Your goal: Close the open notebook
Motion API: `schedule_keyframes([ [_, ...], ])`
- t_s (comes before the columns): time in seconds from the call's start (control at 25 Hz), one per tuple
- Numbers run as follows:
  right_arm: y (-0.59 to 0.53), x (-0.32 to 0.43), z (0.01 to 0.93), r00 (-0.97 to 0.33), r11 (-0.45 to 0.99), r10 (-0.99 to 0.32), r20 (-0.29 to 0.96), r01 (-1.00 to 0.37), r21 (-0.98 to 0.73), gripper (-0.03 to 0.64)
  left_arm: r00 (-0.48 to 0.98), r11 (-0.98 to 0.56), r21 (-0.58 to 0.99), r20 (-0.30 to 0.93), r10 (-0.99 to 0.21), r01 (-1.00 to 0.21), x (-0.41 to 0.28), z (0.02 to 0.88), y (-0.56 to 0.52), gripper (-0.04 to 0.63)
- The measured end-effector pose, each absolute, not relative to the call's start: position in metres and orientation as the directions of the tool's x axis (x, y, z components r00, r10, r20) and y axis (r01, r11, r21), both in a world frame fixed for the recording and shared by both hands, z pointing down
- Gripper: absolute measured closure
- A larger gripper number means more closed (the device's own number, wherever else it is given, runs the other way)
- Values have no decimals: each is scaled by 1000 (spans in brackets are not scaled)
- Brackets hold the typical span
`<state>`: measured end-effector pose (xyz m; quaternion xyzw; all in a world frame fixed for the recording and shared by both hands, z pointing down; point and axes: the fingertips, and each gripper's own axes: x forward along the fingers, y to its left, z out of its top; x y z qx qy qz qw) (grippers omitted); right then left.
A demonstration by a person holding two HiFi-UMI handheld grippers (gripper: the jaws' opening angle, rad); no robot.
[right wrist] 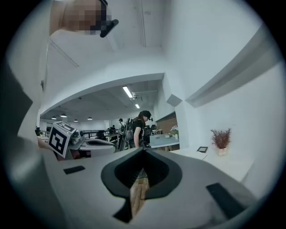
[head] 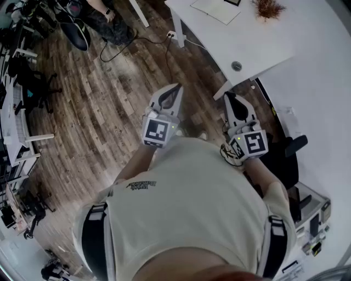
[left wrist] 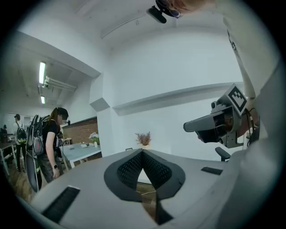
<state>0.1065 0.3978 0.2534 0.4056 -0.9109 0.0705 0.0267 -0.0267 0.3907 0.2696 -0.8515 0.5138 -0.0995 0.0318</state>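
Notebook, white, open, pages flat (head: 215,10): lies on the white-topped desk (head: 258,49) toward its far end and close to its left edge, partly cut off by the upper margin of the head view, so its full outline cannot be told. The visible long axis runs roughly across the desk, slightly slanted. A reddish dried plant in a small pot (head: 269,8) stands just beside it on the side away from that edge. Left gripper, white two-jaw body with dark ribbed pads and a marker cube (head: 175,90): held at chest height over the brown wood-plank floor (head: 98,93), short of the desk's near corner, pointing almost level toward the desk. Its own view shows the pads meeting at the tips with nothing between them. Right gripper, same make (head: 228,99): held alongside, just short of the near corner, jaws likewise pressed together and empty. Relation: the notebook lies well ahead of both grippers, past the near corner and up the desk. Neither gripper is plainly nearer, though the right one stands on the desk's side. Judgement: the task has not begun, and both grippers must first be carried forward over the desk.
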Motion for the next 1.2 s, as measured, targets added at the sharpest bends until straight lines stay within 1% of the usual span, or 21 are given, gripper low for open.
schedule_keyframes([
  [0.68, 401, 126, 259, -676, 659, -728, 109, -735, -159, 615, 451, -477, -156, 173, -875, -865, -8, 279, 395, 583],
  [1.2, 396, 157, 275, -711, 685, -692, 122, -701, -199, 615, 397, -428, -143, 200, -896, -893, 23, 291, 397, 583],
])
